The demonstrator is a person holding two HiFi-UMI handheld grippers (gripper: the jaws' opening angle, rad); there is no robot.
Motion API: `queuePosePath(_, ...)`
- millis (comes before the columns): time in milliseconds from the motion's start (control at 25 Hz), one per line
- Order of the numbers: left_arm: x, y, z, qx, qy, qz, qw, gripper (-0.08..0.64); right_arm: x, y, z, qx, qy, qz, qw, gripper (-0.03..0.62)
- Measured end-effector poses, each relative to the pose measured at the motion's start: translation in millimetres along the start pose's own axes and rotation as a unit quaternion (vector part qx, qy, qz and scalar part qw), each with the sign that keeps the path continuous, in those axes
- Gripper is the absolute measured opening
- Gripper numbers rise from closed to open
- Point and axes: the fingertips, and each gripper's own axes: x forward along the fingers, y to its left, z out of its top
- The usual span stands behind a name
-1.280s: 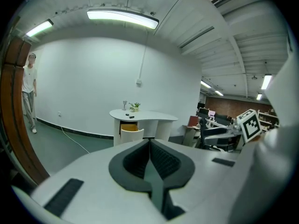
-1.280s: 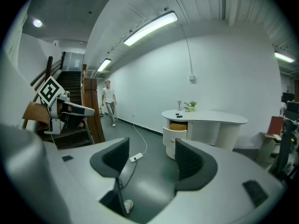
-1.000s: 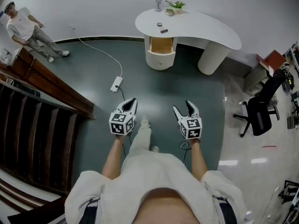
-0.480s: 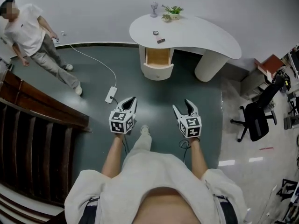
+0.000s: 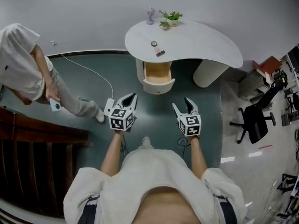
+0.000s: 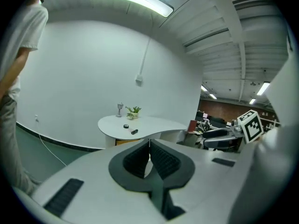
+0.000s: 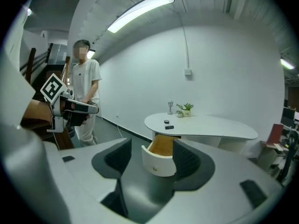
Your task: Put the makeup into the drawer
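Two makeup pieces, a round compact (image 5: 153, 43) and a dark stick (image 5: 160, 53), lie on the white curved desk (image 5: 201, 38). Under the desk top the wooden drawer (image 5: 157, 75) stands pulled out. Both grippers are held over the green floor, well short of the desk. My left gripper (image 5: 132, 96) has its pads pressed together on nothing; in its own view the left gripper (image 6: 149, 146) points at the desk (image 6: 154, 125). My right gripper (image 5: 182, 103) is open and empty. The drawer (image 7: 159, 158) shows far off between the pads of the right gripper (image 7: 152, 157).
A person (image 5: 28, 73) walks at the left, close to a power strip (image 5: 109, 107) and its white cable (image 5: 88, 71). A dark wooden railing (image 5: 42, 136) runs along the left. An office chair (image 5: 254, 120) stands at the right. A plant (image 5: 171, 17) and a small goblet-shaped stand (image 5: 150, 14) sit at the desk's back.
The desk and drawer have come nearer as I walk toward them with both grippers held out. The person at the left has stepped closer. Neither gripper's jaws have visibly changed.
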Motion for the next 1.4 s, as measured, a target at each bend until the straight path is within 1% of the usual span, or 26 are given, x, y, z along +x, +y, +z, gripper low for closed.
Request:
queuePosePath(120, 22, 15, 11, 0.001, 0.004, -0.008, 1.0000, 0.014, 21, -7, 5, 0.004, 0.008, -0.005, 1.000, 0.258)
queuePosePath(320, 50, 27, 21, 0.001, 0.011, -0.018, 0.9998, 0.014, 48, -20, 8, 0.011, 0.020, -0.012, 1.000, 0.256)
queuePosePath(480, 75, 40, 18, -0.004, 0.022, -0.021, 0.9995, 0.014, 72, -30, 5, 0.016, 0.029, -0.009, 0.999, 0.256)
queuePosePath(640, 109, 53, 21, -0.004, 0.028, -0.017, 0.9995, 0.014, 106, -48, 2, 0.022, 0.037, -0.002, 0.999, 0.257)
queuePosePath(800, 146, 73, 31, -0.007, 0.029, -0.004, 0.9996, 0.014, 150, -68, 7, 0.021, 0.040, 0.014, 0.999, 0.256)
queuePosePath(1160, 239, 109, 69, -0.022, 0.048, 0.032, 0.9981, 0.014, 255, -125, 43, 0.016, 0.055, 0.065, 0.996, 0.258)
queuePosePath(1400, 291, 129, 89, -0.030, 0.056, 0.055, 0.9965, 0.014, 308, -152, 58, 0.013, 0.065, 0.100, 0.993, 0.258)
